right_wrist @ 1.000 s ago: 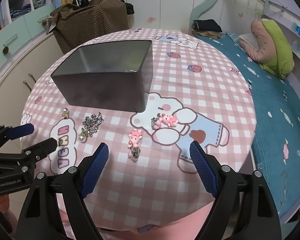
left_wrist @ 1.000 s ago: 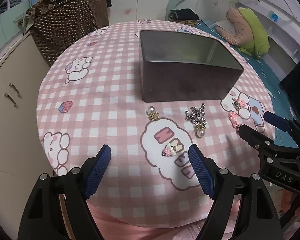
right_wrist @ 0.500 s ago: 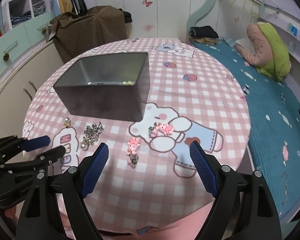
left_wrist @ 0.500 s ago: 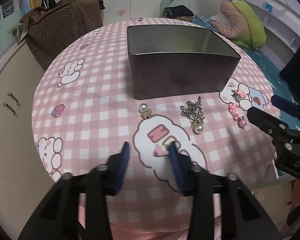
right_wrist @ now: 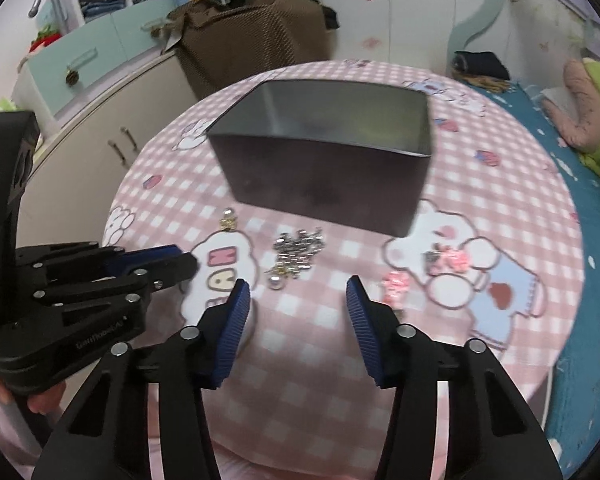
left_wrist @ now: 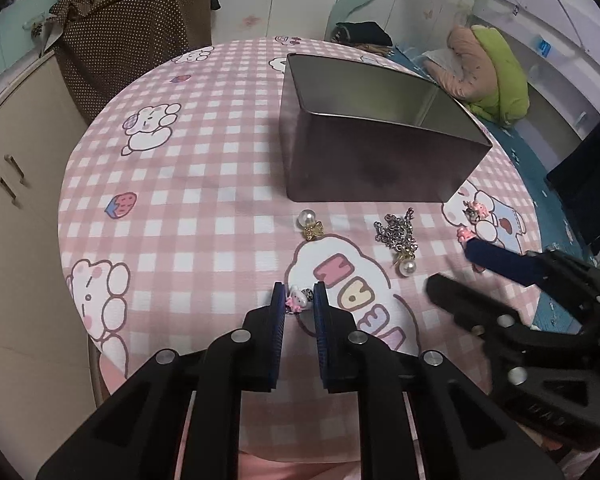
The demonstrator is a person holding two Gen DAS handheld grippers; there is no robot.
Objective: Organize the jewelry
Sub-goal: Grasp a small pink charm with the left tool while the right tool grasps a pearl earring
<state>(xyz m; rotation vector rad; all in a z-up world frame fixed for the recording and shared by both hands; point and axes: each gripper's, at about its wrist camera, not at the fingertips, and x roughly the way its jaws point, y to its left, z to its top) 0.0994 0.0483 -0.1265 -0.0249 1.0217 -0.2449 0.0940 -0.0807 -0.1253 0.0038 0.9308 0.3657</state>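
From the left wrist, the left tongs (left_wrist: 297, 303) are seen closed on a small pink charm (left_wrist: 296, 301), their jaws having just been closing. The charm is pinched low over the bench (left_wrist: 204, 184), near its front edge. A metal tin (left_wrist: 364, 168) is set further back, with a pearl earring (left_wrist: 310, 224) and a silver chain (left_wrist: 398, 234) before it.

From the right wrist, the right tongs (right_wrist: 298, 302) are shown part open with nothing between them, having just been closing. A pink bow charm (right_wrist: 396, 286) is found just beside the right finger.

Right gripper (right_wrist: 296, 300), jaws just closing on nothing, hovers near silver chain (right_wrist: 298, 246).
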